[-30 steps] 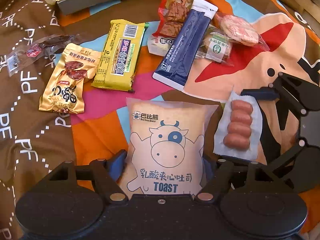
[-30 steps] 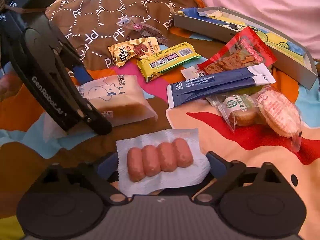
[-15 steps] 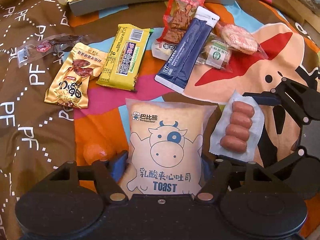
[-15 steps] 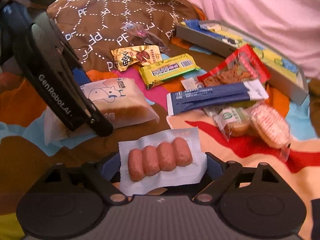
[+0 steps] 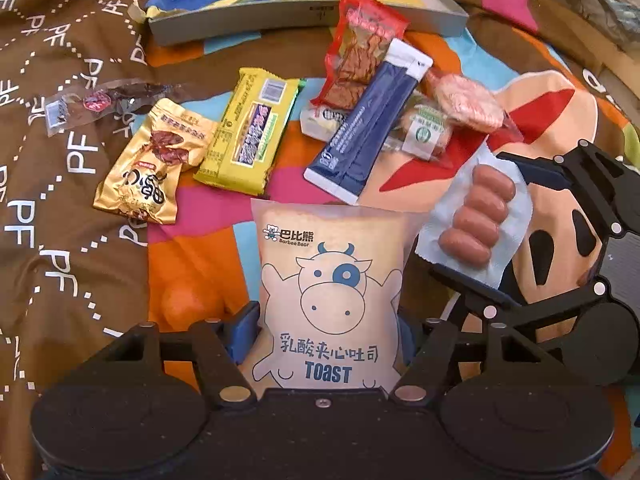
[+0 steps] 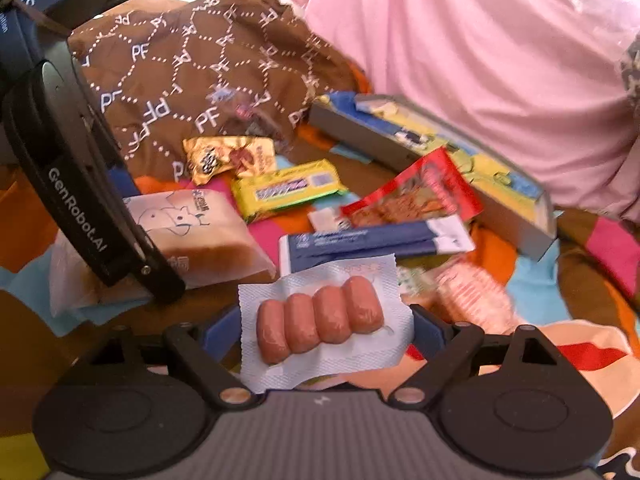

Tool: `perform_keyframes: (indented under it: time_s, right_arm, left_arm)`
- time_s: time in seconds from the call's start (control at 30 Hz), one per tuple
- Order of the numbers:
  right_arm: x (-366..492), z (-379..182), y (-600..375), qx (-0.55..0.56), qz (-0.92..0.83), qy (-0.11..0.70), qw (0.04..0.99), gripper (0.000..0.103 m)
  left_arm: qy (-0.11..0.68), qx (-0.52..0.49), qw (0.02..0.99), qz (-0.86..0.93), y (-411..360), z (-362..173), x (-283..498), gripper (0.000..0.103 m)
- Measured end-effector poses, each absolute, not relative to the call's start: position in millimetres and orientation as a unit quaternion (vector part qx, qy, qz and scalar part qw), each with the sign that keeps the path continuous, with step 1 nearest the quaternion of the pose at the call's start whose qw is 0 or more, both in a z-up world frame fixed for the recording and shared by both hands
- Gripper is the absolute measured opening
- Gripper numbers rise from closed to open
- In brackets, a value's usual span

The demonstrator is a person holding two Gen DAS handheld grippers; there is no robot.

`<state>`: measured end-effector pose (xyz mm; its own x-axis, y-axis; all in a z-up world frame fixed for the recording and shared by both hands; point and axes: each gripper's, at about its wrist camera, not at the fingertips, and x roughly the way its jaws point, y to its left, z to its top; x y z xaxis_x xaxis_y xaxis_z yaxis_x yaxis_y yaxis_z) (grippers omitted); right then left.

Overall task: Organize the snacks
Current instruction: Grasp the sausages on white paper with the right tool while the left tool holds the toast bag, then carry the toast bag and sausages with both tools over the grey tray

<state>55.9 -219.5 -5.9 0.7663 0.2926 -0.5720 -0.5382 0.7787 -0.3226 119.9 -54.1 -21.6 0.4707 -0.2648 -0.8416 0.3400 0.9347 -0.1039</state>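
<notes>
A beige toast pack [image 5: 330,292] with a cow drawing stands between the fingers of my left gripper [image 5: 325,330], which is shut on its lower end. A white pack of small sausages [image 6: 320,320] sits in my right gripper [image 6: 326,332], shut on it and held above the bedcover. The left wrist view shows that sausage pack [image 5: 476,216] tilted at the right, with the toast pack beside it. A grey box [image 5: 304,12] with a cartoon lining lies at the far side.
Loose snacks lie on the patterned bedcover: a gold packet [image 5: 154,168], a yellow bar [image 5: 250,132], a red packet [image 5: 360,64], a blue sachet [image 5: 368,120], a round cracker pack [image 5: 468,100], and a clear-wrapped dark snack [image 5: 100,100]. Pink fabric [image 6: 480,60] rises behind the box.
Both grippers have risen and moved toward the grey box with their packs. The sausage pack has come up off the bedcover and tilted.
</notes>
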Motion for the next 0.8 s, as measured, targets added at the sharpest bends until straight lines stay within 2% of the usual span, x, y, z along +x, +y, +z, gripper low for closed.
perform_keyframes:
  time_s: [0.47,0.8]
  right_arm:
    - [69.8,24.3,-232.6,-0.211,0.183,0.179,0.943,0.091]
    - [160.4,74.1,-247.5,-0.157,0.154,0.145,0.965,0.092]
  left_arm:
    - [0.405,-0.032,0.900,-0.160,-44.5,16.3,141.5,0.068]
    - [0.312,-0.037,0.937,-0.152,-58.9,80.5,228.7,0.068]
